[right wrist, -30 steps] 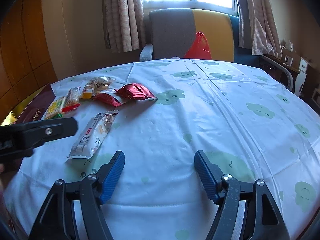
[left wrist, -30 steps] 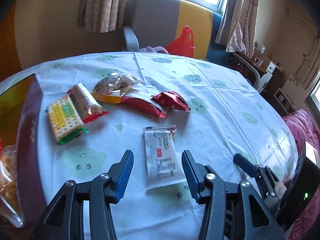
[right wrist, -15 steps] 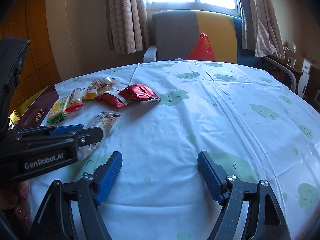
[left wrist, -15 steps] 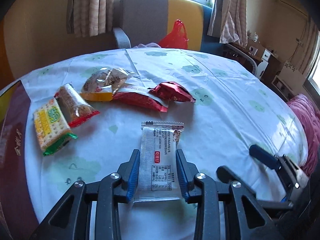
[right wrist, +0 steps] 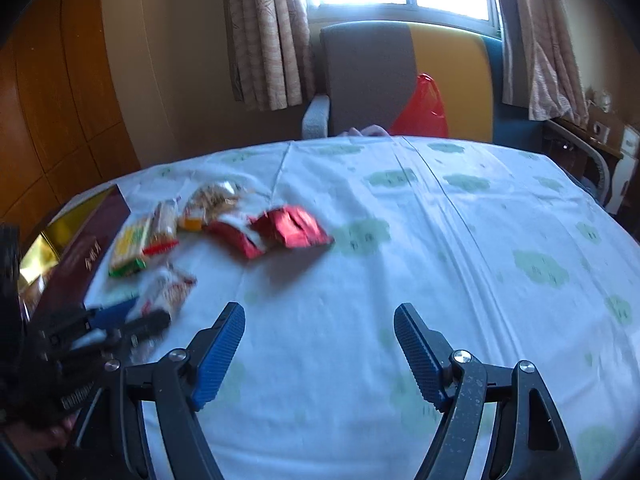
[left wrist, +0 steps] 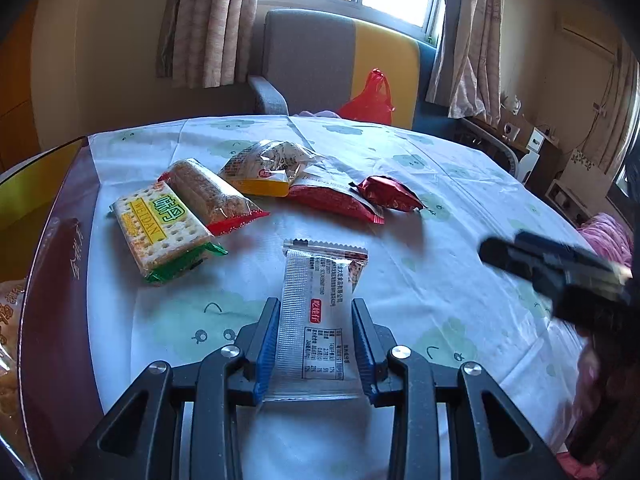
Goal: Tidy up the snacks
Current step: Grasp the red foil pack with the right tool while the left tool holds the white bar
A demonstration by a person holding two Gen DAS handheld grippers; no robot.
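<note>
The white snack packet (left wrist: 318,312) is pinched along its two long edges between the blue pads of the left gripper (left wrist: 316,350), printed side up, its serrated end pointing away over the tablecloth (left wrist: 460,216). In the right wrist view the same packet (right wrist: 170,292) is blurred, and it cannot be told whether it is lifted or lying flat. The right gripper (right wrist: 320,354) is held spread wide above bare cloth, with nothing between its pads.

At the table's left edge a dark red box (left wrist: 56,280) with a gold interior (left wrist: 28,200) is seen; a clear-wrapped snack (left wrist: 8,344) is partly shown inside it at the frame's margin, and its further contents are cut off.

Beyond the packet, the remaining snacks are grouped on the left half of the table: a green-and-yellow cracker pack (left wrist: 160,232) touching a red-ended biscuit pack (left wrist: 214,200), then a clear-and-yellow bag (left wrist: 268,170) overlapping a flat red sachet (left wrist: 336,200), with a crumpled red foil pack (left wrist: 388,194) just beside it.

The right half of the cloth is left open as far as the table's rounded edge. An armchair (right wrist: 404,80) with a red plastic bag (right wrist: 422,110) is set behind the far edge.
</note>
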